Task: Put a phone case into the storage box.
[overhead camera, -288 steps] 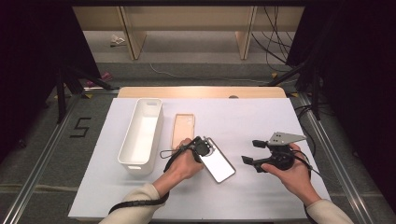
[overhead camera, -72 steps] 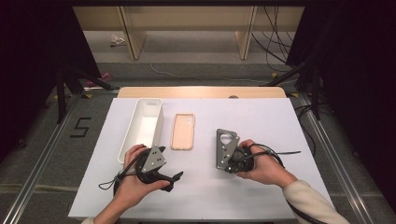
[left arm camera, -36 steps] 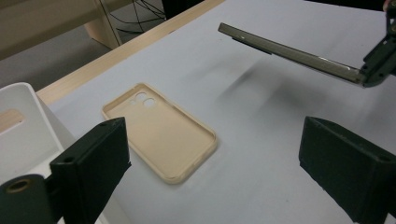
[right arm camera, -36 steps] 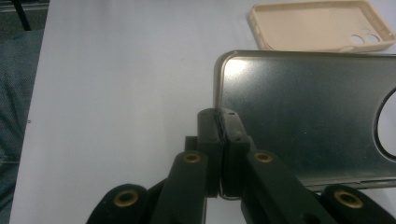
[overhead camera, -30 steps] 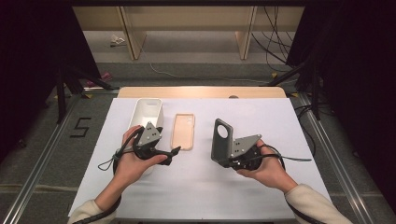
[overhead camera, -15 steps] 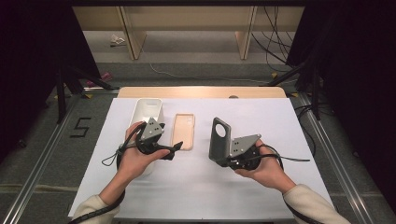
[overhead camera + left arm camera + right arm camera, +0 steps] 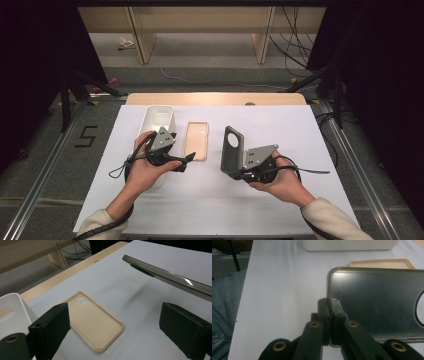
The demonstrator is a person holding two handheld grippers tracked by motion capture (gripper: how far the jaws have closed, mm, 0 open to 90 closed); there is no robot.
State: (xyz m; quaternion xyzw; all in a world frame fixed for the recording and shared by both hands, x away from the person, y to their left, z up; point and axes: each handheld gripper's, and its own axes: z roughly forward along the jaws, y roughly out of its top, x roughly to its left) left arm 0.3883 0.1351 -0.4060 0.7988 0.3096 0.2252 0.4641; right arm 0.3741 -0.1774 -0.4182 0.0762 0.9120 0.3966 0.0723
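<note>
A dark grey phone (image 7: 231, 151) stands on its long edge above the white table top, its back with a round camera ring facing left. My right gripper (image 7: 241, 172) is shut on its lower edge; the right gripper view shows both jaws pinching the phone (image 7: 377, 305) at my right gripper (image 7: 332, 306). A beige phone case (image 7: 196, 141) lies hollow side up just left of the phone. My left gripper (image 7: 184, 162) is open, over the near end of a white bin (image 7: 157, 117), its jaws pointing at the case (image 7: 93, 327). The phone's edge (image 7: 165, 275) crosses above.
The white bin (image 7: 12, 312) lies lengthwise left of the case. A wooden strip (image 7: 215, 98) borders the table's far edge. Cables trail from both grippers. A person's trouser leg (image 7: 222, 315) sits beside the table's near edge.
Since about two seconds ago the left gripper has moved from the front of the table up beside the case, and the phone has been tipped upright. Nothing has visibly moved over the last second.
</note>
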